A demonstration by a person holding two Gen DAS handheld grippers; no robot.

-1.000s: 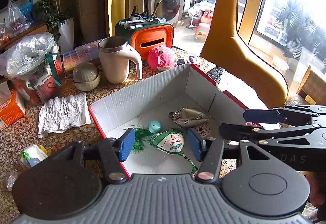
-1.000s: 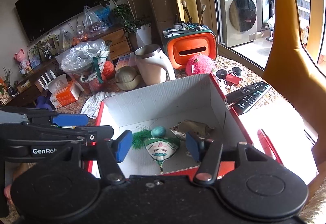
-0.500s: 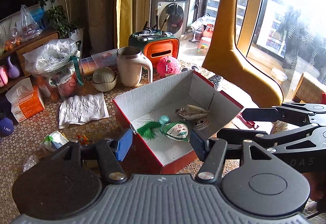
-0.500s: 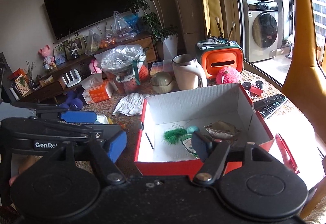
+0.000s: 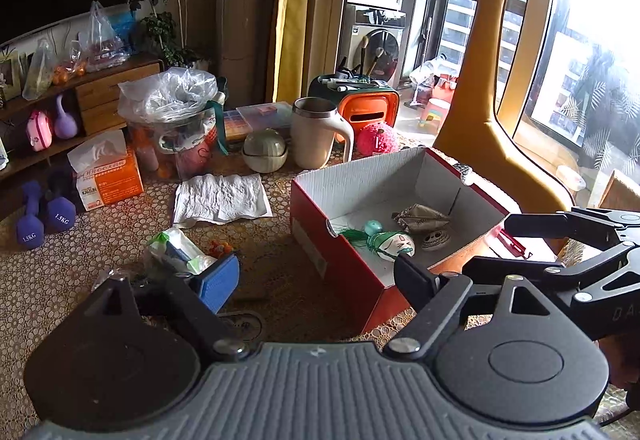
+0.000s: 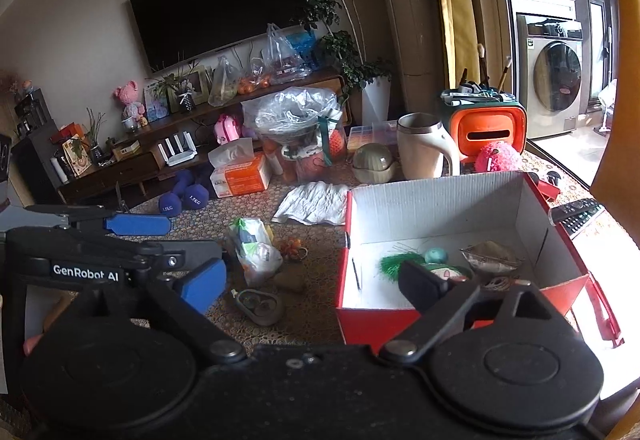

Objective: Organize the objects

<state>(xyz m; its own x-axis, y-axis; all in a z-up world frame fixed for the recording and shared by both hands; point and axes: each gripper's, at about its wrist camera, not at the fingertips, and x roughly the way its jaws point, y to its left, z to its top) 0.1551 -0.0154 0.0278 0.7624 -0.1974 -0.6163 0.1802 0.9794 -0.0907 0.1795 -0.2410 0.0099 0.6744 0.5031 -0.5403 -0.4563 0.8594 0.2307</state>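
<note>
A red cardboard box (image 5: 320, 236) with a white inside (image 6: 448, 207) stands on the patterned table. In it lie a green-haired face toy (image 5: 394, 242), a crumpled foil packet (image 5: 420, 217) and a small patterned shell (image 5: 436, 240). My left gripper (image 5: 316, 276) is open and empty, held above the table in front of the box. My right gripper (image 6: 312, 280) is open and empty, also short of the box. Loose on the table are a plastic packet (image 6: 252, 248), a small orange trinket (image 6: 292, 246) and a dark dish (image 6: 260, 306).
Behind the box stand a cream mug (image 5: 320, 137), a pink fluffy ball (image 5: 378, 137), an orange-green organizer (image 5: 364, 107), a lidded bowl (image 5: 265, 151), a crumpled paper towel (image 5: 220, 197), a tissue box (image 5: 108, 175) and a bagged jar (image 5: 176, 127). Remotes (image 6: 576, 213) lie right.
Both grippers have pulled back and up from over the box. The box now sits farther off and more of the table and room shows. Both grippers stay open.
</note>
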